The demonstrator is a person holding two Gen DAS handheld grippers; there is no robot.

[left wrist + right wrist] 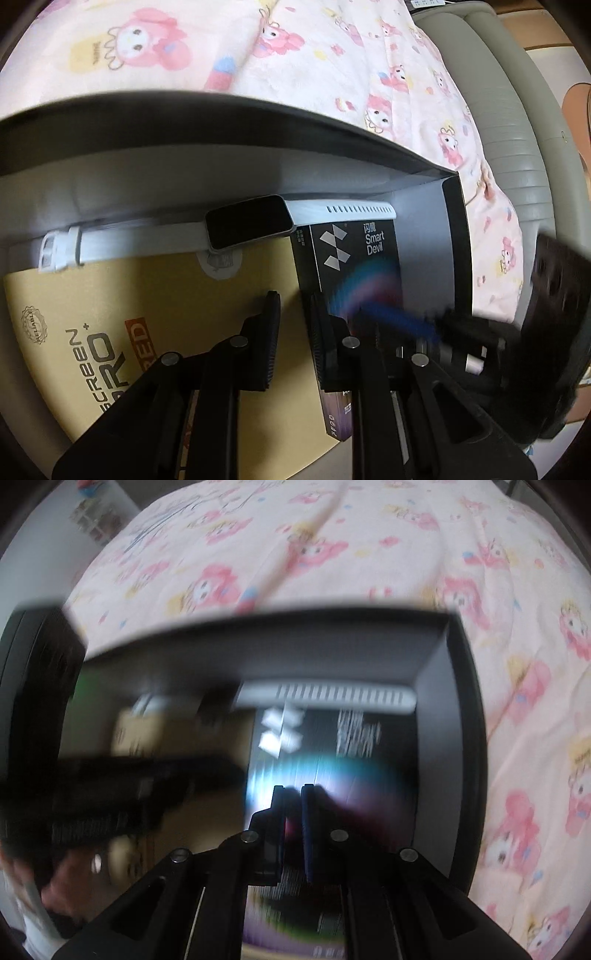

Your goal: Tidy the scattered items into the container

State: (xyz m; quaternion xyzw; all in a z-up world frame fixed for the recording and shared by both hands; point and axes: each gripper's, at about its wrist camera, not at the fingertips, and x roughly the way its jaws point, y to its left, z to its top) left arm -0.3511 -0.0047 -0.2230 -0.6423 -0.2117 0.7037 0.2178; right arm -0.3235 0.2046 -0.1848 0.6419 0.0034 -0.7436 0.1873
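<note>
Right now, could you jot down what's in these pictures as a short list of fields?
Setting: pink cartoon-print blanket
Container: dark open box on the blanket
Inside, along the far wall: white smartwatch
Inside, left: tan packet
Inside, right: black Smart Devil packet
Left tool: open, holding nothing, above the packets
Right tool: blurred, grip unclear

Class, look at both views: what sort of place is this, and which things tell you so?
Probably a bedroom: the open box sits on a pink cartoon-print bedspread, with a grey padded bed edge alongside.
</note>
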